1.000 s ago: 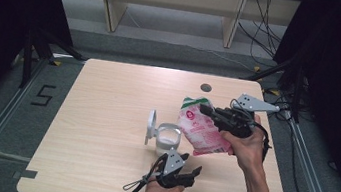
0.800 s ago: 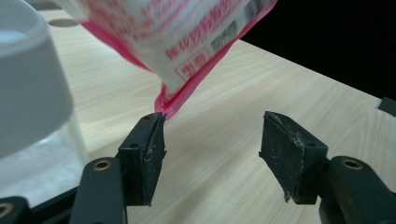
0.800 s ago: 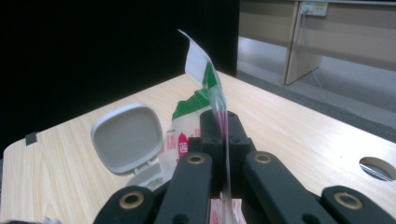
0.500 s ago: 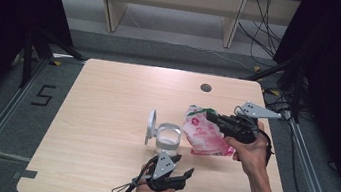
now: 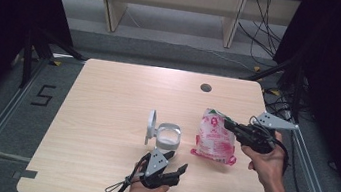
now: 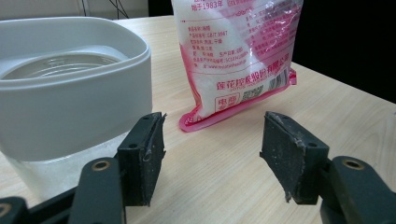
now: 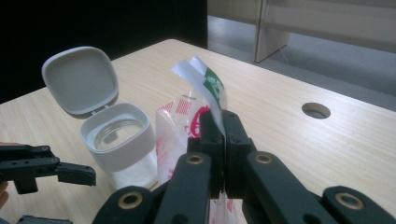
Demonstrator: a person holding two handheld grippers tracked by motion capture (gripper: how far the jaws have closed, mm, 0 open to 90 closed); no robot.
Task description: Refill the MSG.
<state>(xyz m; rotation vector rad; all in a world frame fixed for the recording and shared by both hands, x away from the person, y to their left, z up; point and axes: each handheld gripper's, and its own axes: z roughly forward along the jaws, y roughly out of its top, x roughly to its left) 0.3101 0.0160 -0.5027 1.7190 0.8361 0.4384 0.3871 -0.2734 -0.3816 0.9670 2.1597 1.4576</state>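
Note:
A pink and white plastic bag (image 5: 214, 137) hangs upright at the table's right, its bottom edge touching the wood. My right gripper (image 5: 227, 124) is shut on the bag's top edge (image 7: 205, 84); in the right gripper view the jaws meet flat on the film (image 7: 220, 140). Left of the bag and apart from it stands a white container (image 5: 168, 137) with its hinged lid (image 5: 151, 125) tipped open. My left gripper (image 5: 179, 172) lies low near the front edge, just in front of the container (image 6: 70, 84), open and empty (image 6: 212, 154). It faces the bag (image 6: 238, 56).
The light wooden table (image 5: 107, 97) has a round cable hole (image 5: 205, 87) near its far edge. Black frame rails and cables run along the floor on both sides. A wooden shelf base stands beyond the table.
My right gripper has carried the bag rightward and down, away from the container, so its bottom now meets the table. My left gripper has drifted slightly left, still open.

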